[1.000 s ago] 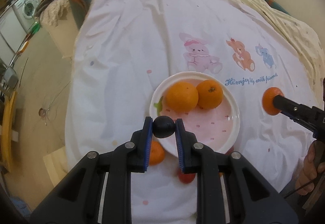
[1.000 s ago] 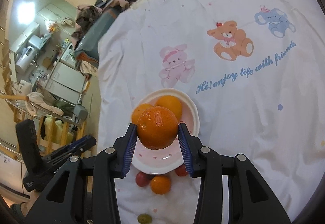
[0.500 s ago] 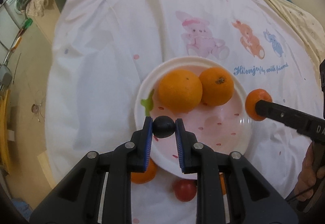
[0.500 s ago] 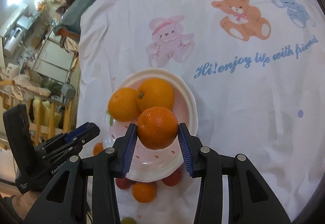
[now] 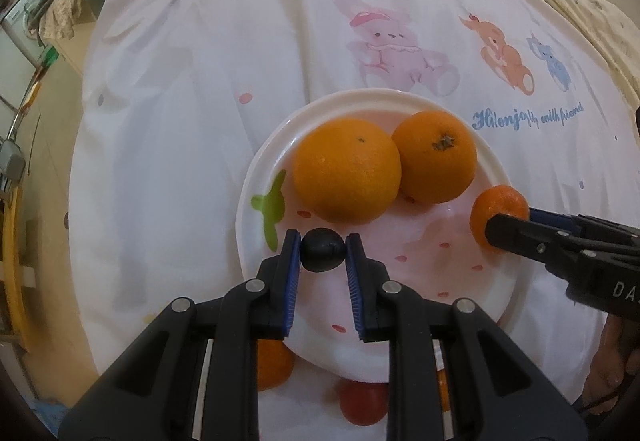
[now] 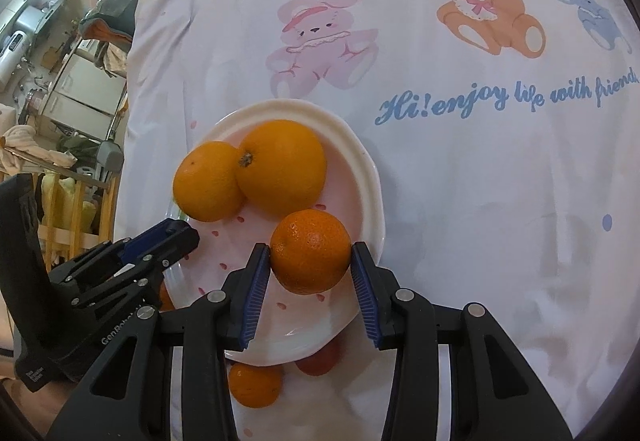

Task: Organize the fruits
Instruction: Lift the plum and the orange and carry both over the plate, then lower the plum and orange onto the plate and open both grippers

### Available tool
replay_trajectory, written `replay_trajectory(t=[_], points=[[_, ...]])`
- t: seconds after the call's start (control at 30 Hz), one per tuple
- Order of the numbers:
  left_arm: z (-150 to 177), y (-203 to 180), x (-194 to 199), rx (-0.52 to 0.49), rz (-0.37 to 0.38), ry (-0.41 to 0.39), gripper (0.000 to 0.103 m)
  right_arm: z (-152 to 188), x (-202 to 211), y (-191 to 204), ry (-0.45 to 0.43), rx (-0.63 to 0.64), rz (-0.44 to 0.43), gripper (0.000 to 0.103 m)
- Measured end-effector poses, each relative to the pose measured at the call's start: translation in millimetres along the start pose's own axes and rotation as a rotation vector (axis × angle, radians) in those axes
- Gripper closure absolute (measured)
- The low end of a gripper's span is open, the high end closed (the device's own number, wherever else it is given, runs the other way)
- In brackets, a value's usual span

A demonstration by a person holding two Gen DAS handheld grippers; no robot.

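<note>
A white cartoon-printed cloth [image 6: 460, 177] carries a round white plate with a pink centre [image 5: 256, 177] holding two large oranges [image 5: 346, 171]. Over the plate, the right gripper [image 6: 311, 255] clamps a small orange mandarin [image 6: 310, 251]; the left gripper [image 5: 322, 251] pinches a tiny dark round fruit [image 5: 322, 249].

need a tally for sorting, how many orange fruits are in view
4: two on the plate at and, one in the right gripper, one on the cloth below the plate. The grippers may hide more.
</note>
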State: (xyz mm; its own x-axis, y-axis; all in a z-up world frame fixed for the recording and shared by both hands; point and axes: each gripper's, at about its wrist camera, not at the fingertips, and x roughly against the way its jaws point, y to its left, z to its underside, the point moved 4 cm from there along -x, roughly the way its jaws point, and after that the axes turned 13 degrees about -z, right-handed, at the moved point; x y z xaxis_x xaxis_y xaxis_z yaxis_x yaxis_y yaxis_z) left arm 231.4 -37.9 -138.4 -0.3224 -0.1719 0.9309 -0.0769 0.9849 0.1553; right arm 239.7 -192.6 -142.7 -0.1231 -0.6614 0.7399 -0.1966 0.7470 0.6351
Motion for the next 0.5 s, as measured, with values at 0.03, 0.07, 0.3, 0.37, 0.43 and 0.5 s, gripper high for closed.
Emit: replay_trajectory(t=[0.03,0.07,0.3,0.37,0.43,0.5], points=[[0.0,0.6,-0.3,0.004,0.002,0.001,0.083,0.1,-0.9,-0.6,0.001,-0.004,-0.001,0.059],[-0.4,0.5,-0.6,0.005,0.003,0.001,0.083,0.2,-0.8,-1.4,-0.001,-0.008,-0.001,0.059],[0.6,0.0,1.6,0.0,0.012,-0.009,0.083,-0.7,0.9,-1.4,-0.014,-0.022,-0.01,0.057],[0.1,-0.3,2.0,0.001,0.016,-0.013,0.083,-1.9,2.5,-2.4,-0.024,-0.029,-0.014,0.057],[0.1,-0.3,3.1,0.002,0.021,-0.016,0.083,-2.5,3.9,-3.2,-0.028,-0.035,-0.021,0.057],[0.7,-2.4,4.6,-0.006,0.027,-0.017,0.083,-3.7,6.5,-3.5,-0.04,-0.041,-0.028,0.057]])
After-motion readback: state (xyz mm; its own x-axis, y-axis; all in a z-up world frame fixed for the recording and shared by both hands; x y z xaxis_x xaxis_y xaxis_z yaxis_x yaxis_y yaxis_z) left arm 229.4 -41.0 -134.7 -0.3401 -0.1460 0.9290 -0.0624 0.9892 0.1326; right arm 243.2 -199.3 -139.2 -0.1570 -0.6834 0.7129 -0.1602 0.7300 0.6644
